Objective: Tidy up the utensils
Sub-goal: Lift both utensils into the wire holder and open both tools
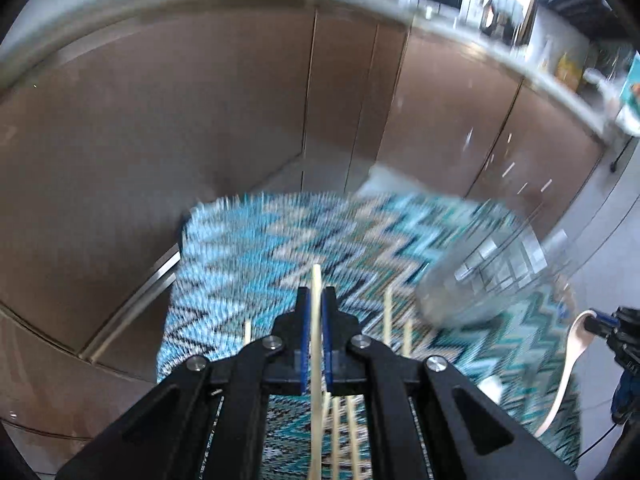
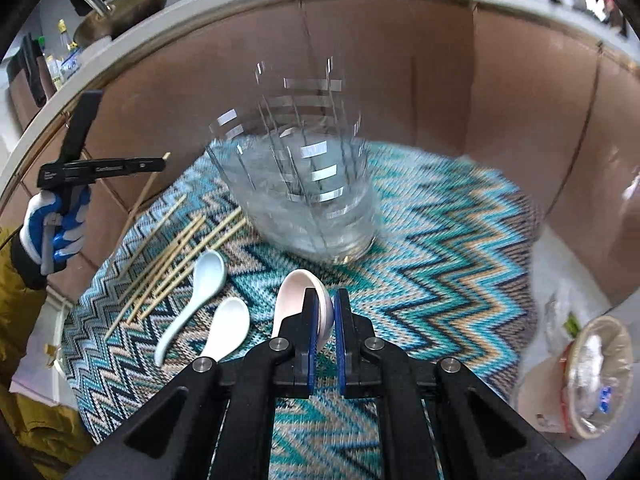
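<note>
- Right wrist view: the right gripper is clamped on a pale pink ceramic soup spoon, bowl forward and handle running back under the jaws.
- Ahead of it, the clear ribbed glass jar stands open-mouthed on the teal zigzag woven mat, straight along the gripper's line, so the spoon looks the nearer item to go in.
- Left wrist view: the left gripper is pinched shut on a single pale wooden chopstick, whose long axis runs along the fingers; from here the jar lies ahead and to the right.
- On the mat beside the jar remain a loose bundle of wooden chopsticks, a pale blue ceramic spoon and a white ceramic spoon.
- Hard to make out: motion blur smears the jar's rim in both views, so its exact mouth position is uncertain; the held chopstick's lower end is cut off by the frame edge.
</note>
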{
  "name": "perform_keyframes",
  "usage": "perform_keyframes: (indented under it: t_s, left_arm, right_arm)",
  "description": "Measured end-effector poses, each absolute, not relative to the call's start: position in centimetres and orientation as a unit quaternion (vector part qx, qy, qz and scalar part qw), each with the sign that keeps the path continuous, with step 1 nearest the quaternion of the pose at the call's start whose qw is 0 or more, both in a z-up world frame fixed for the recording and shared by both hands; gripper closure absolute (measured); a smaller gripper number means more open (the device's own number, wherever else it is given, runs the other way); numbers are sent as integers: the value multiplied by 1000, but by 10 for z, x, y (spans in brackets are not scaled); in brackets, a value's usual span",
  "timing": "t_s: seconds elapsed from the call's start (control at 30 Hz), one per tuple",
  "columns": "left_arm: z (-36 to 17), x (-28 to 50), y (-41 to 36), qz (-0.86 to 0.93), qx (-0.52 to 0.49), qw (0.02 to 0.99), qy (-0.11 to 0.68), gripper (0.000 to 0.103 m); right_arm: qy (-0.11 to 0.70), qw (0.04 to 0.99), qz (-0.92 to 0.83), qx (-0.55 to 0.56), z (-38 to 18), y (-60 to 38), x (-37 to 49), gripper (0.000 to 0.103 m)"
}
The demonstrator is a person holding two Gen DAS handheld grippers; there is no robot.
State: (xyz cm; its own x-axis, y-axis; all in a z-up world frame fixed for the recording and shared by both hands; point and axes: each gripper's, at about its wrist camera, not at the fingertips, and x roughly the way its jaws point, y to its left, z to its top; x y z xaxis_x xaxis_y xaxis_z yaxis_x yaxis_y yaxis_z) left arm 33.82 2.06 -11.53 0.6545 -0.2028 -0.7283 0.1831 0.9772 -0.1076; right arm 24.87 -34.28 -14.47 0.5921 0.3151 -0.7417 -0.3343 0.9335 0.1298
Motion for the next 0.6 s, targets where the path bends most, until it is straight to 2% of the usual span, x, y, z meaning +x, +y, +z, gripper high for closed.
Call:
perform_keyframes:
  t_s: [0.33,0.47,0.6]
  left_arm:
    - [11,302,-13,-136,-134,961,198,98]
    - [30,307,-34,-127,-171,967,139,98]
    - [23,319,-61,-102,-181,974,92,98]
  right_arm:
    - [245,966,71,-40,-27,-319,219,96]
    - [174,983,3,-57,-7,-305,228,96]
    - [131,988,-44,-75,-7,-294,246,96]
